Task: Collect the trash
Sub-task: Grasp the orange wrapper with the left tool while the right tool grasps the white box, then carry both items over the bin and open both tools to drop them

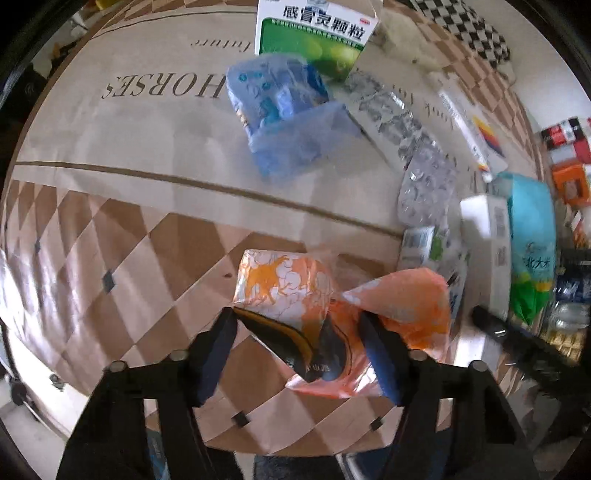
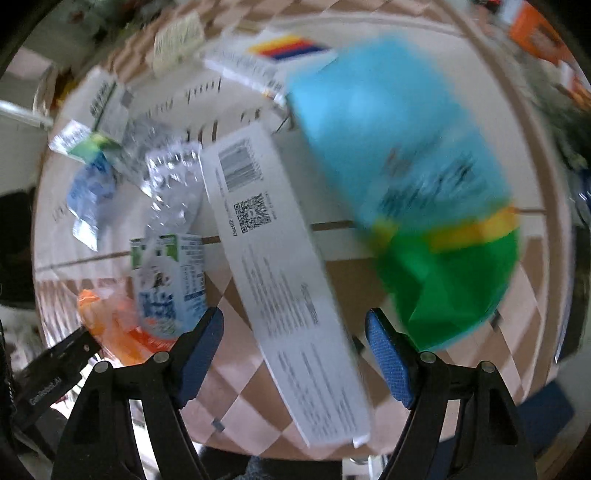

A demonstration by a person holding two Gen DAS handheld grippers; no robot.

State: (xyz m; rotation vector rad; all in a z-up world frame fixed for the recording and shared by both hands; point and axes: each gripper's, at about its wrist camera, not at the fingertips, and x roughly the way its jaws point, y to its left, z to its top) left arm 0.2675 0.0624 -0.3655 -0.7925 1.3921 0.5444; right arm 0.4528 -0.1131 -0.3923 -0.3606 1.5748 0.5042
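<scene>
I've barely started: my left gripper [image 1: 299, 332] straddles the orange wrapper [image 1: 295, 291] at lower centre, jaws apart, my right gripper [image 2: 295, 332] gapes over the white carton [image 2: 280, 280], and the blister packs [image 1: 424, 188], green medicine box [image 1: 314, 33] and what looks like a blue-green bag [image 2: 410, 177] lie uncollected.

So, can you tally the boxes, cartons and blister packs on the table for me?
Cardboard boxes: 3 (green-and-white medicine box, long white colour-striped box, long white barcoded box)
Small white-and-blue drink carton: 1
Silver blister packs: 2
Total: 6
</scene>
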